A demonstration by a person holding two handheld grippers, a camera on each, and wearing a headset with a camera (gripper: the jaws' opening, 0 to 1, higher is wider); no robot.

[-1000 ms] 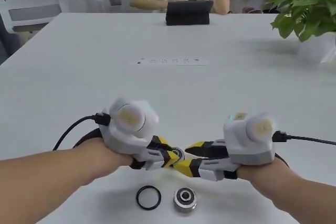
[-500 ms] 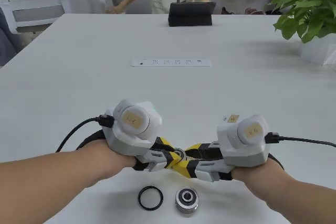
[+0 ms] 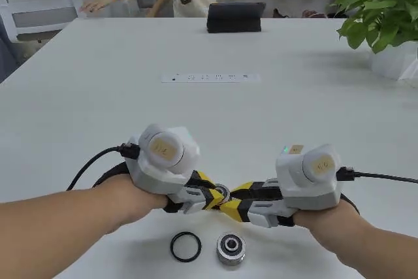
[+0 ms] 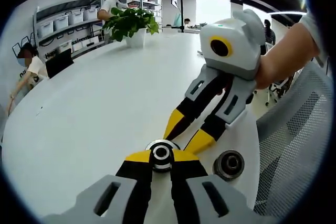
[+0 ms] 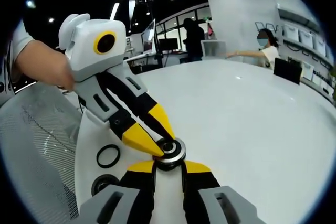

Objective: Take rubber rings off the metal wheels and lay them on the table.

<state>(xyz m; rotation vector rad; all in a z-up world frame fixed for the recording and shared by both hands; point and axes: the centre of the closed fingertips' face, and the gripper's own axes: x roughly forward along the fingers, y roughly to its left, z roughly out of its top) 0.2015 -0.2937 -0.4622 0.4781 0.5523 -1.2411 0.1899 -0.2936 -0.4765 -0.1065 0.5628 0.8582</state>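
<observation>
Metal wheel (image 5: 173, 151) in left hand-held gripper (image 4: 160, 161), right hand-held gripper (image 5: 169, 167) (wall lettering (image 4: 62, 50) blurred)

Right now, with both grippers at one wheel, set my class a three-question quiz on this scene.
1. True or false: in the head view the ring lies left of the loose wheel.
2. How many wheels are in the left gripper view? A one, B two, C three.
3. Fill in: the left gripper is shut on a ____.
Key: 1 true; 2 B; 3 wheel.
</observation>
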